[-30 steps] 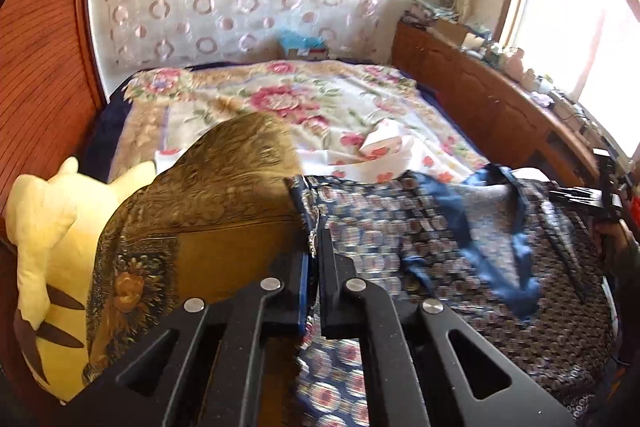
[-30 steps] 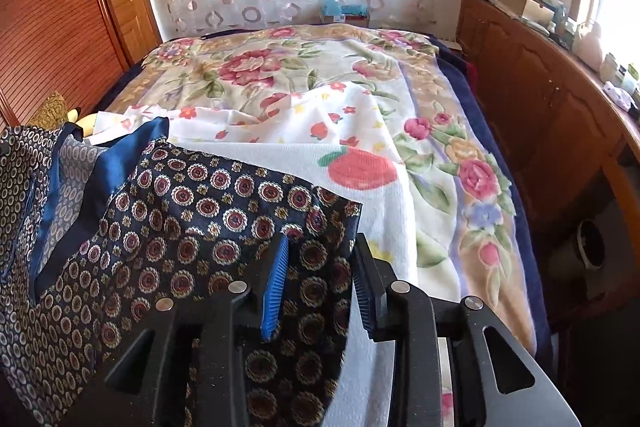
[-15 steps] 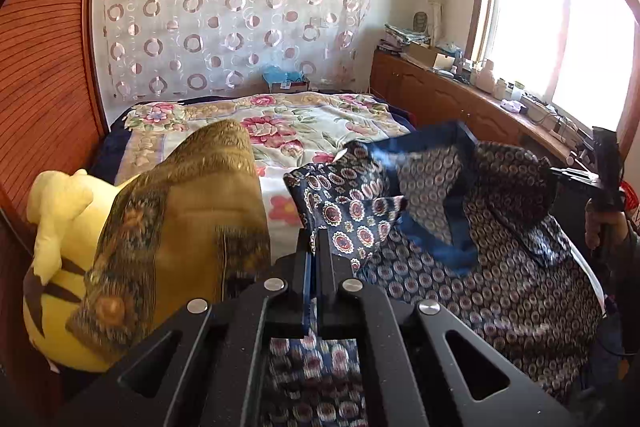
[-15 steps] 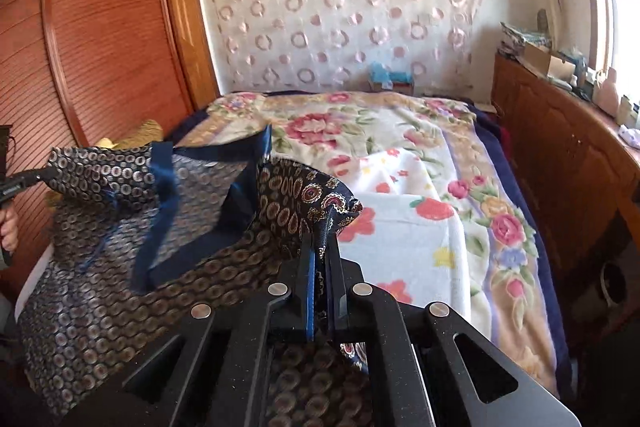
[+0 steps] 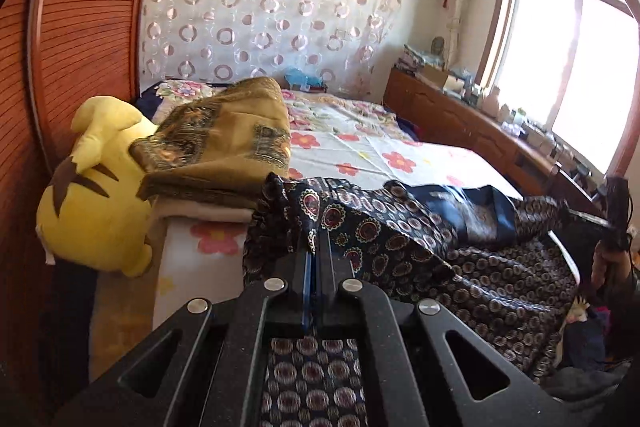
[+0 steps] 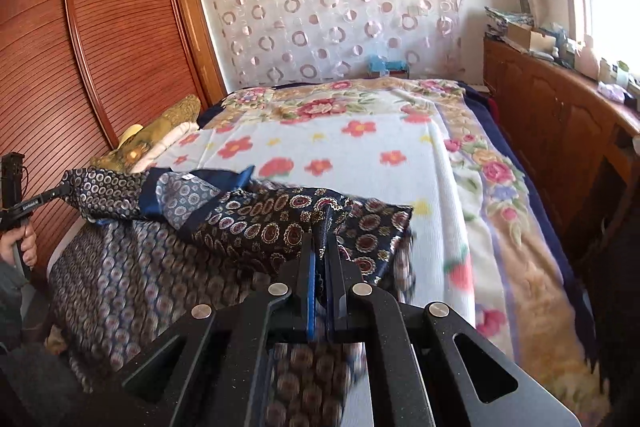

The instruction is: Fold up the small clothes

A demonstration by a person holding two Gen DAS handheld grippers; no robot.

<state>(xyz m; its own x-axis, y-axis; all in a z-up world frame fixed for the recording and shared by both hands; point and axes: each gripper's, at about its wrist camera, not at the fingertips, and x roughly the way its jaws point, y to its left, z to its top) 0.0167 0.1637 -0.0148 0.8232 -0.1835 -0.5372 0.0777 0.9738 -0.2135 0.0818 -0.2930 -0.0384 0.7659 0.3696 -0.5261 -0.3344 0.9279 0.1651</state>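
A person standing at the foot of a bed holds a dark patterned garment [image 5: 400, 243] stretched between two hand-held claws. The left gripper [image 5: 316, 239] is clamped tight on one corner of the cloth, its jaws pressed together with the fabric pinched between them and more of it trailing under the claw's frame. The right gripper [image 6: 320, 231] is likewise closed on the opposite corner of the same garment [image 6: 248, 219], fabric bunched at its tips.

From the left claw the garment runs away to the right, its blue-trimmed neckline [image 5: 460, 203] turned up, toward the person's right hand [image 5: 608, 263] at the picture's edge. From the right claw it runs off to the left toward the left hand [image 6: 24, 243], and its lower part hangs over the near edge of the bed [image 6: 500, 187].

Ahead of both claws lies a white flowered cloth [image 6: 340, 155] spread on the bed's floral blanket. Left of the left claw and a little beyond it sit a folded brown-gold cloth [image 5: 224, 139] on a pale folded layer, and just beside that a yellow plush toy [image 5: 92, 195] against the wooden wardrobe [image 5: 80, 47]. Right of the right claw, across a gap, a wooden sideboard [image 6: 560, 131] runs under the window. A circle-patterned curtain [image 6: 332, 7] hangs behind the head of the bed.
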